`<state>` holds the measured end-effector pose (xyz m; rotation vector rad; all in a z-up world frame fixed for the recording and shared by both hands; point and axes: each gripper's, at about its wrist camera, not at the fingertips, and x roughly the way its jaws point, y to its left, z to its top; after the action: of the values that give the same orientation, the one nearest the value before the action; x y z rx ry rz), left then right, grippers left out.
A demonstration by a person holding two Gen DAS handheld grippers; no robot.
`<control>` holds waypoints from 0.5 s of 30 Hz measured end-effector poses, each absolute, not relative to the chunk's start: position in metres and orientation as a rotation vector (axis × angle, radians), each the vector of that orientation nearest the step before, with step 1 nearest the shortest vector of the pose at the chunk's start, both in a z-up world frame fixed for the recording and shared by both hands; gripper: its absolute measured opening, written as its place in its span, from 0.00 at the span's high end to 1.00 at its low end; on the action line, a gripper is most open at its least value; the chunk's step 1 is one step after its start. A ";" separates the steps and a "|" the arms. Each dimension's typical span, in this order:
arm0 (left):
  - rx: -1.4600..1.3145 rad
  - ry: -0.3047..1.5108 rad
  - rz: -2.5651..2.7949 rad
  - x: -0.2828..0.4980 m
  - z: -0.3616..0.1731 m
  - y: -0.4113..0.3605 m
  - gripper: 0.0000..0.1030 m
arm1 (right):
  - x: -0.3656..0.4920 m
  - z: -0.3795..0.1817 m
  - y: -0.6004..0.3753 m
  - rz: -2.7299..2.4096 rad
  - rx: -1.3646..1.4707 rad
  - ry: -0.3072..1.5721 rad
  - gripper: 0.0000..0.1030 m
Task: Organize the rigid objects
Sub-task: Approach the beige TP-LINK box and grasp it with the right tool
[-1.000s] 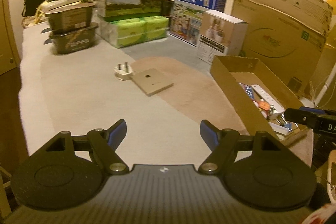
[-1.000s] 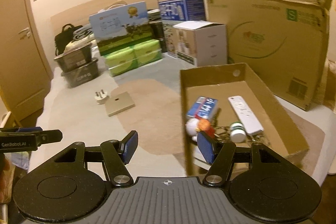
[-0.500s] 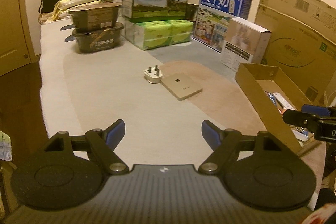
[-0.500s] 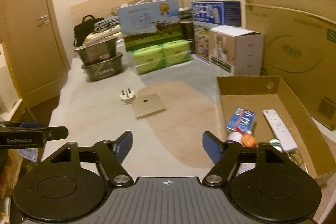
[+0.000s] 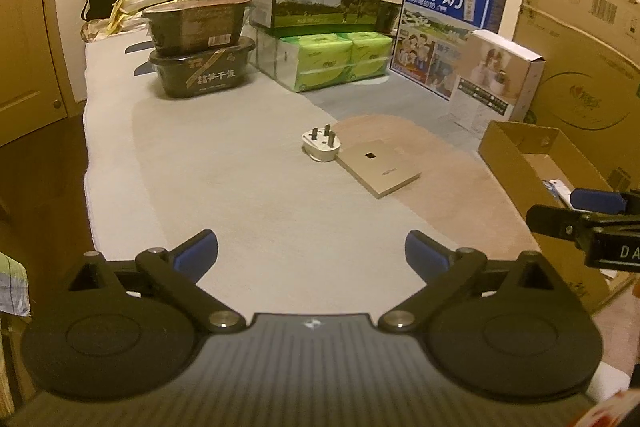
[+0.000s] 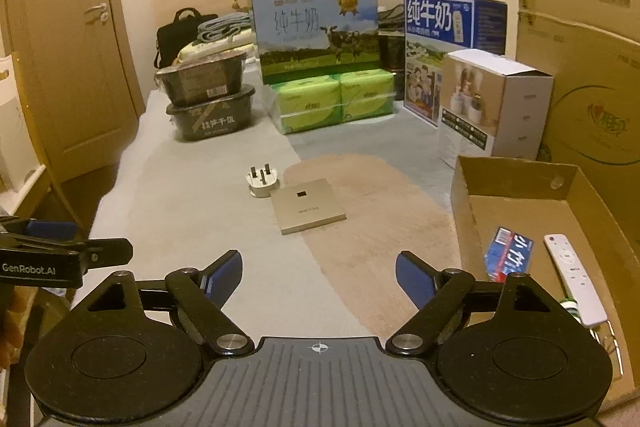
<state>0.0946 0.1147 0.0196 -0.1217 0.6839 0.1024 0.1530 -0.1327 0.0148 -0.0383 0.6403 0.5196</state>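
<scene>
We note the left gripper (image 5: 311, 251) and the right gripper (image 6: 319, 279) with jaws just widened, nothing between them. Ahead of both: white plug (image 5: 321, 145) touching a flat beige box (image 5: 378, 169); cardboard box (image 6: 464, 195) to the right.

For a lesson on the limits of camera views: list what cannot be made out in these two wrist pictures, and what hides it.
- Cardboard tray, left wrist view: its near wall and the right gripper hide most contents.
- White remote, right wrist view: its lower end sits behind the gripper's frame.
- Beige flat box: printed label too small to read.
- Items behind the milk cartons: blocked.
- Left gripper, right wrist view: cut off by the left edge.
</scene>
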 end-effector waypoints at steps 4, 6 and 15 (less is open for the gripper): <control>-0.120 0.690 0.105 0.107 0.014 0.121 0.02 | 0.167 0.008 -0.126 0.520 -0.047 0.651 0.19; -0.119 0.692 0.106 0.113 0.012 0.124 0.01 | 0.174 0.005 -0.122 0.519 -0.052 0.655 0.19; -0.112 0.711 0.110 0.140 0.000 0.136 0.01 | 0.205 -0.011 -0.108 0.512 -0.059 0.685 0.18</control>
<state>0.1403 0.1359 0.0003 -0.1122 0.7111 0.1099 0.2047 -0.1084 -0.0111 -0.0594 0.6845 0.5125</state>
